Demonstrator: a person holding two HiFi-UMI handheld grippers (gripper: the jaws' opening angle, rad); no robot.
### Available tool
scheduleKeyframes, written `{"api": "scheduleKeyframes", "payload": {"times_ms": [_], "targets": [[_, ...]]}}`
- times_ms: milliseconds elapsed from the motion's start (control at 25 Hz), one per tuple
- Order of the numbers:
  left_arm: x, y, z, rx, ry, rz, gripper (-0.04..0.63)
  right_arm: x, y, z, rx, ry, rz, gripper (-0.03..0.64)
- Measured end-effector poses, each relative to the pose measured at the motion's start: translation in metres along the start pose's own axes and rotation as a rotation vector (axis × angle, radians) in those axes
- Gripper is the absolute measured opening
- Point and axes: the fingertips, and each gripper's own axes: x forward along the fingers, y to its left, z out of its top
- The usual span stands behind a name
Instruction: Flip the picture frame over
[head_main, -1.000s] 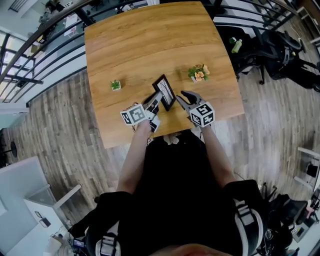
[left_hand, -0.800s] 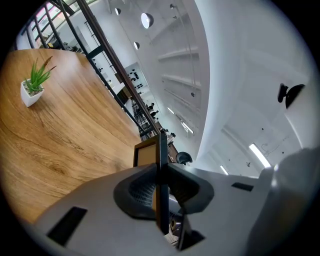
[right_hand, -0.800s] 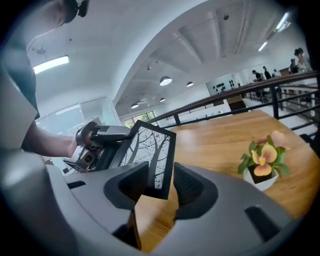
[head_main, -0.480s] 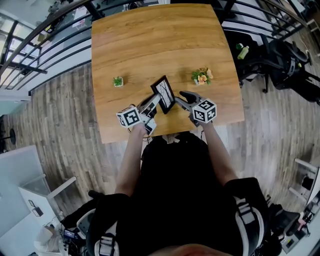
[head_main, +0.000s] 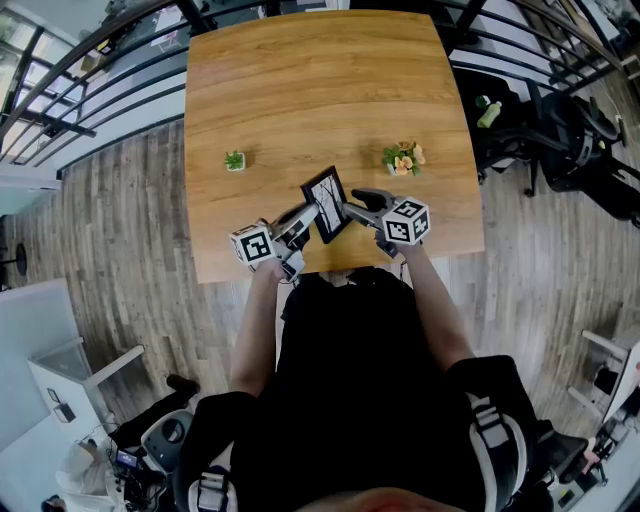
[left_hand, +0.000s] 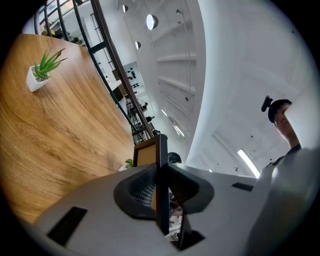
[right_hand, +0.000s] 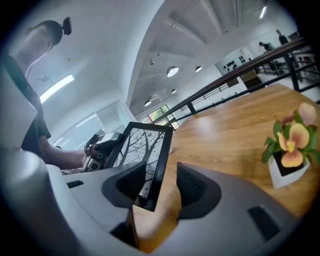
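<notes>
L gripper (left_hand: 161, 189) clamps black tree-print picture frame (head_main: 326, 203); R gripper (right_hand: 163, 186) jaws, just opening, straddle its edge, prob. untouched; white pot (right_hand: 287, 173) holds orange flowers (right_hand: 292, 138).

One picture frame (head_main: 326, 203), two plants (head_main: 234, 160) (head_main: 403, 157), two tools (head_main: 308, 213) (head_main: 358, 204)

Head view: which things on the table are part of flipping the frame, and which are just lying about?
In the job:
picture frame, tilted up
left gripper, shut on its edge
right gripper, jaws just been opening, frame between them but not clamped

Lying about:
small green plant
potted orange flowers
Both stand apart from the frame on the table.
</notes>
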Motion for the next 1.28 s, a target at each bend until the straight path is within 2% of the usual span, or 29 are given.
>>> {"api": "scheduleKeyframes", "payload": {"times_ms": [240, 480, 680, 920, 1280], "targets": [[0.000, -0.006, -0.016, -0.030, 0.032, -0.041, 0.081, 0.002, 0.013, -0.009, 0.052, 0.046, 0.124, 0.199], [0.004, -0.009, -0.020, -0.049, 0.051, -0.092, 0.081, -0.003, 0.013, -0.012, 0.124, 0.025, 0.177, 0.212], [0.007, -0.013, -0.019, -0.052, 0.069, -0.122, 0.081, -0.009, 0.016, -0.009, 0.242, -0.004, 0.254, 0.147], [0.008, 0.003, -0.008, -0.051, 0.042, -0.073, 0.081, -0.009, 0.004, -0.001, 0.274, -0.056, 0.220, 0.121], [0.009, 0.013, -0.004, 0.013, 0.080, -0.010, 0.080, -0.007, -0.002, 0.001, 0.268, -0.070, 0.165, 0.104]]}}
